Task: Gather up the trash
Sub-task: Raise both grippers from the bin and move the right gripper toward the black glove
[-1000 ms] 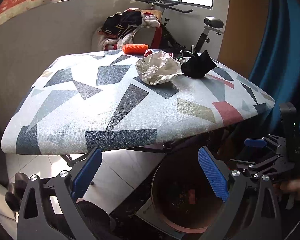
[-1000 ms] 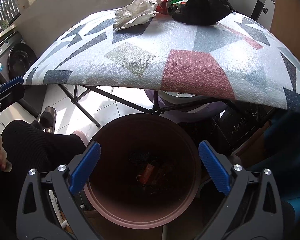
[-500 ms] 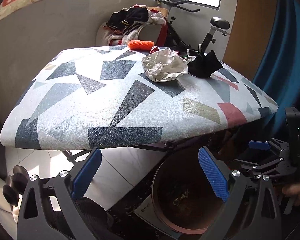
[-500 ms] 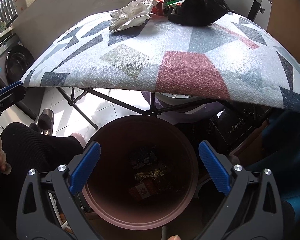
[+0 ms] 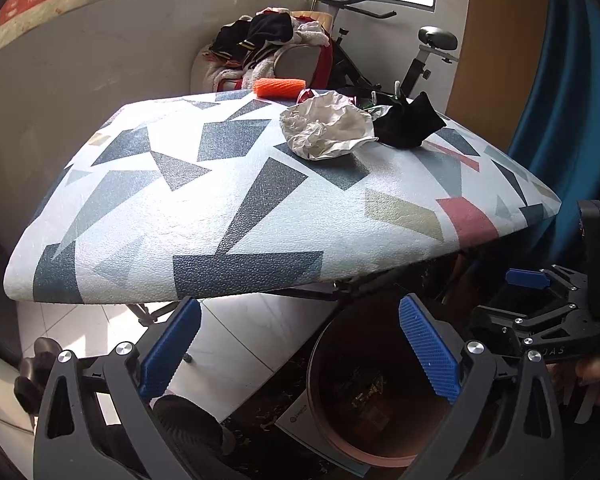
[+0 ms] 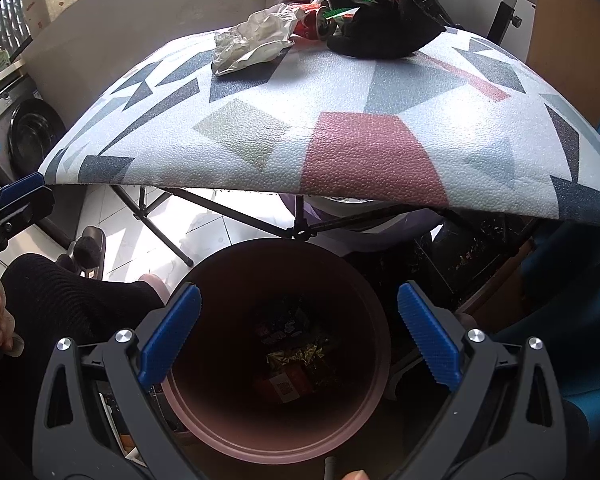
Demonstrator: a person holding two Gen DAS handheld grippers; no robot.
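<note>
A lived-in home utility corner: beyond the fingers, an exercise bike (image 5: 384, 56) heaped with laundry (image 5: 268, 44) stands under a window, and a front-loading washing machine (image 6: 24, 136) sits far left on the tiled floor (image 5: 240, 340).

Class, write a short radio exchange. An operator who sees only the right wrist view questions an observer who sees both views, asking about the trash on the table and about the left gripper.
Operator: From the right wrist I see crumpled paper and a black cloth on the table. Is anything behind them?
Observer: Yes. An orange mesh roll lies at the far edge, behind the paper.
Operator: Is the left gripper carrying anything?
Observer: No. Its jaws are open and empty. It sits below the table's near edge, with the bin just to its right.
</note>
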